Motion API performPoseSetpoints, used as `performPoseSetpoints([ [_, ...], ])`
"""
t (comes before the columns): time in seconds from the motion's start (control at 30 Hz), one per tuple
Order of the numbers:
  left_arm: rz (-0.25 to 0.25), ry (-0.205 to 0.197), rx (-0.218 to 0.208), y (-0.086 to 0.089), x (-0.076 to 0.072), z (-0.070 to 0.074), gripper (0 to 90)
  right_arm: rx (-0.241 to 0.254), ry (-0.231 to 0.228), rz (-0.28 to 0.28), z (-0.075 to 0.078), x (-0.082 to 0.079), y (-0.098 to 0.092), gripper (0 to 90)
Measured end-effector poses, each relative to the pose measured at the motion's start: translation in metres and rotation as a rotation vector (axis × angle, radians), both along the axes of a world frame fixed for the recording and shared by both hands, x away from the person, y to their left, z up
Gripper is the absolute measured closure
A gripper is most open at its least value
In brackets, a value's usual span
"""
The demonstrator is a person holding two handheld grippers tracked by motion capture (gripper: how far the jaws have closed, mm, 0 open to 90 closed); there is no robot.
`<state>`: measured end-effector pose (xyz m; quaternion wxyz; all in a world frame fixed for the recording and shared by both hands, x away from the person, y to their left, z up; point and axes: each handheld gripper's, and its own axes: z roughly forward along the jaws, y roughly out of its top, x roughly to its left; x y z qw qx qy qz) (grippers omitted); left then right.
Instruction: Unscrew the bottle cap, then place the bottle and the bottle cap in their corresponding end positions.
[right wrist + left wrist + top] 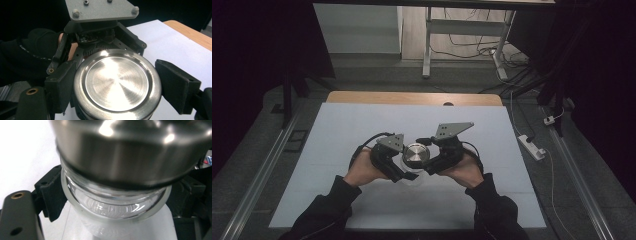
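A clear glass jar (117, 220) with a brushed-metal lid (415, 155) is held up between both grippers over the middle of the white mat (362, 125). My left gripper (403, 171) is shut on the jar's glass body just under the lid; its black pads (52, 192) press on either side of the glass. My right gripper (428, 164) comes in from the right and is shut on the metal lid (117, 85), with one pad (61, 85) on each side of the rim. The left gripper's grey plate (100, 10) rises behind the lid.
The mat covers a wooden table whose bare far edge (412, 97) shows. On the floor to the right lie a power strip (532, 146) and cables. Desk legs (427, 45) stand beyond the table. Dark surroundings flank both sides.
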<state>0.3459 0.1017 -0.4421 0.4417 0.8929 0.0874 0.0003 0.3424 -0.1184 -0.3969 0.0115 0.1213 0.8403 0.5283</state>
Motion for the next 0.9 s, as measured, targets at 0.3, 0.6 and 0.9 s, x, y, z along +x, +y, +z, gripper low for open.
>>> performPoseSetpoints([
  [0.3, 0.101, 0.005, 0.010, 0.007, 0.008, -0.004, 15.8, -0.002, -0.023, -0.039, 0.003, -0.001, -0.005, 19.9],
  [0.6, 0.209, 0.008, 0.006, 0.014, 0.016, -0.008, 15.8, -0.017, -0.033, -0.059, 0.001, -0.003, -0.007, 19.8],
  [0.9, 0.273, -0.002, -0.004, 0.020, 0.024, -0.010, 15.8, -0.021, -0.038, -0.070, 0.001, -0.009, -0.009, 19.8],
])
